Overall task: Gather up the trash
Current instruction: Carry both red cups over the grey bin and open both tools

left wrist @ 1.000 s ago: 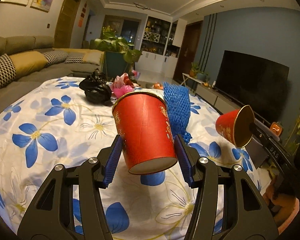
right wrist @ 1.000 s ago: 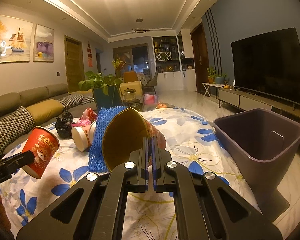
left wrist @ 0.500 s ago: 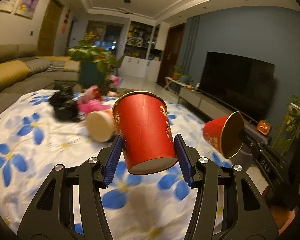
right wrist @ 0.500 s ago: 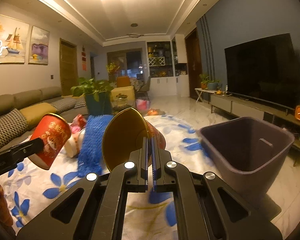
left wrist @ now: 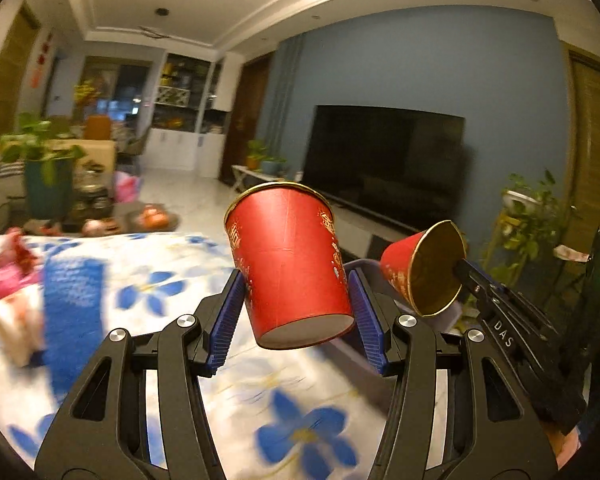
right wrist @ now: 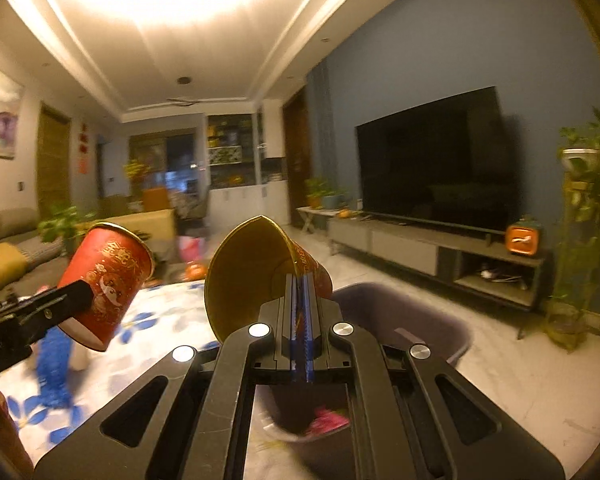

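My left gripper is shut on a red paper cup, its blue pads pressing both sides, mouth tilted up and away. That same cup shows at the left of the right wrist view. My right gripper is shut on the rim of a second red cup with a gold inside, held sideways. The second cup hangs just right of the first. A grey-purple bin stands on the floor below and ahead of the right gripper, with pink trash inside.
The table's flower-print cloth lies to the left, with a blue foam net and blurred pink scraps on it. A TV cabinet runs along the blue wall behind the bin. A plant stand is at the far right.
Both grippers have swung right and slightly up, each keeping its cup. The table has slid to the left, and the bin now lies under the right gripper.
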### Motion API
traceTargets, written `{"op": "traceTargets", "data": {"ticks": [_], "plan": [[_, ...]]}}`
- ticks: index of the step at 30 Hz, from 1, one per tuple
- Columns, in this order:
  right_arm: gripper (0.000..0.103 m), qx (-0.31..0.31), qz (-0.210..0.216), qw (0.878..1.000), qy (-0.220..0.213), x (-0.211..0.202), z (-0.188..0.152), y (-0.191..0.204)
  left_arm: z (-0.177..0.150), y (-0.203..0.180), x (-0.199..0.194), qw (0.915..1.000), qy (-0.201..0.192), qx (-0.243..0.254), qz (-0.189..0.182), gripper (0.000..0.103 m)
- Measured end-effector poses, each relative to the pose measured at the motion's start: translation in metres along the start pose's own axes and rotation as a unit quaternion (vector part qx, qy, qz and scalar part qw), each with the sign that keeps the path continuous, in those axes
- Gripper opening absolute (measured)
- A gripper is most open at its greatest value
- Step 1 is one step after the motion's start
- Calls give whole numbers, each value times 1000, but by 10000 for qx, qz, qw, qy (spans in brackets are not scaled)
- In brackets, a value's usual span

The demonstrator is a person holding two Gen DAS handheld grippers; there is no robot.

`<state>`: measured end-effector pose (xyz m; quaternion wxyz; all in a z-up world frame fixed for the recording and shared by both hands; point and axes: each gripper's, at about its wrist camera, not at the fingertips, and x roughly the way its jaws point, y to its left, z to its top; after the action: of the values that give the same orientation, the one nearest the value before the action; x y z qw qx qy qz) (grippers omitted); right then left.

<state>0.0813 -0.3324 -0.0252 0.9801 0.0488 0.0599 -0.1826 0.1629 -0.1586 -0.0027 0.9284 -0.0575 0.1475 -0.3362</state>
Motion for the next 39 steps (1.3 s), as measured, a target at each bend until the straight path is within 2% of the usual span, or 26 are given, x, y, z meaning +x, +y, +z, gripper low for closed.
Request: {"op": "traceTargets", "data": {"ticks": [3, 8, 12, 36, 39], "plan": [[4, 19, -226, 9997, -26, 9, 3, -16, 0, -18, 30, 9996, 53, 70, -261, 53], [4, 18, -446, 9990, 5, 23, -1, -34, -3, -26, 64, 9984, 154, 49, -546, 53], [4, 41, -522, 9986, 109, 37, -6, -45, -8, -29, 84, 9976, 228, 44, -650, 53], [4, 105, -630, 9970, 439, 66, -19, -57, -24, -37, 130, 9944, 653, -41, -826, 54], [11, 101, -693, 9964, 484, 67, -21, -57, -26, -41, 134, 9931, 744, 3, -908, 55]]}}
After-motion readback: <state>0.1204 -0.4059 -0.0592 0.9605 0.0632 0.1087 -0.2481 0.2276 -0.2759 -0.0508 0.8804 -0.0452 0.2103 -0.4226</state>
